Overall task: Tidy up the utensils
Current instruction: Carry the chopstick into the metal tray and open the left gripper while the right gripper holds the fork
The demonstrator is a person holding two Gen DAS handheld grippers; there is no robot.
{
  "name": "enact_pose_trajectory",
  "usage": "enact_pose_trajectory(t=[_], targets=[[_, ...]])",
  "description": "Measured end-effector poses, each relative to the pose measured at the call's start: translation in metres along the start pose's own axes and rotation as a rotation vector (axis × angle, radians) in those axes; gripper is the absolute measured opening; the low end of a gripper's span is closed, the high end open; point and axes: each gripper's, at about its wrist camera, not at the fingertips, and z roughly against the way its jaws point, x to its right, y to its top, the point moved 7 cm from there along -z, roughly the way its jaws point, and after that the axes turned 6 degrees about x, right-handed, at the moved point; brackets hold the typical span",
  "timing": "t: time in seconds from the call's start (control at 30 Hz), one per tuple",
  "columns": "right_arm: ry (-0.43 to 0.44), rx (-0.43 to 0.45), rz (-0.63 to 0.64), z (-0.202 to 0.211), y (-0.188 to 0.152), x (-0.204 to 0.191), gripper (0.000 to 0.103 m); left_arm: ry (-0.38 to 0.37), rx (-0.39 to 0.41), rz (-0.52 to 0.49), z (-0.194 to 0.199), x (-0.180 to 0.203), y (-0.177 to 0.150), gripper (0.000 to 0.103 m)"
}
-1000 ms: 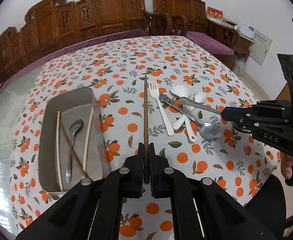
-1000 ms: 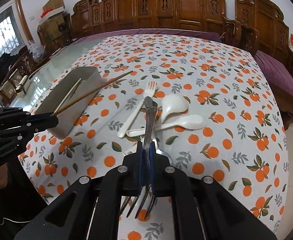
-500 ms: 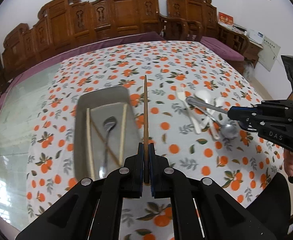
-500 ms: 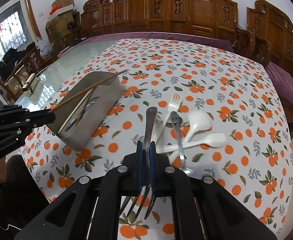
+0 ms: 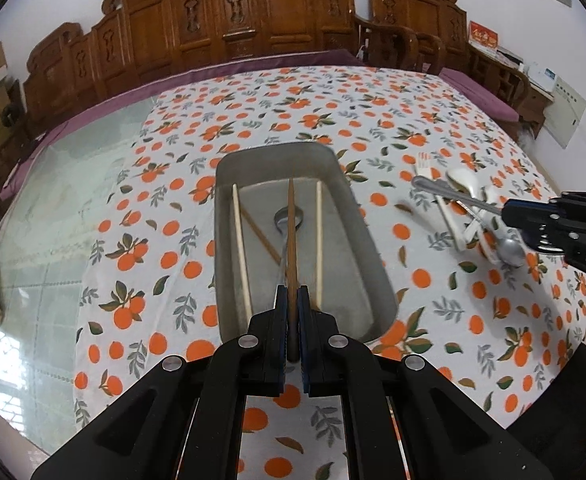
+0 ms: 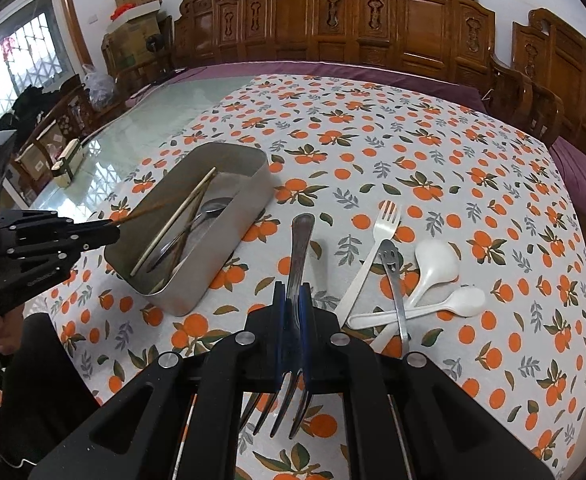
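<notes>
I've swung my left tool, clenched on the brown chopstick, over the metal tray; right tool follows gripping the fork, probably next in.

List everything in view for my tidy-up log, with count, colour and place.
Tray: one, grey metal, on the cloth's left part.
Pale chopsticks: two, cream, in the tray.
Brown chopstick: one, lying in the tray.
Metal spoon: one, silver, in the tray.
White fork: one, on the cloth, right of the tray.
White spoons: two, crossed beside the fork.
Smiley-handled metal utensil: one, silver, across the white ones.
Tablecloth: one, white with oranges.
Carved chairs: several, brown, behind the table.
Left gripper: black, shut on a brown chopstick over the tray.
Right gripper: black, shut on a metal fork.
</notes>
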Motion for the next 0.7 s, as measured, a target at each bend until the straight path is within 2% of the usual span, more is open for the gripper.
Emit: enact_pose_trajectory(t=[0.57, 0.6, 0.67, 0.7], targets=[[0.007, -0.011, 0.005, -0.007, 0.006, -0.004, 0.008, 0.001, -0.042, 0.017, -0.028, -0.009, 0.0, 0.006], [0.008, -0.011, 0.007, -0.007, 0.007, -0.006, 0.008, 0.0, -0.044, 0.017, -0.029, -0.009, 0.0, 0.008], [0.011, -0.011, 0.011, -0.007, 0.01, -0.009, 0.008, -0.002, -0.034, 0.02, -0.028, -0.01, 0.002, 0.029], [0.014, -0.01, 0.015, -0.007, 0.012, -0.011, 0.008, -0.003, -0.027, 0.023, -0.026, -0.011, 0.003, 0.032]])
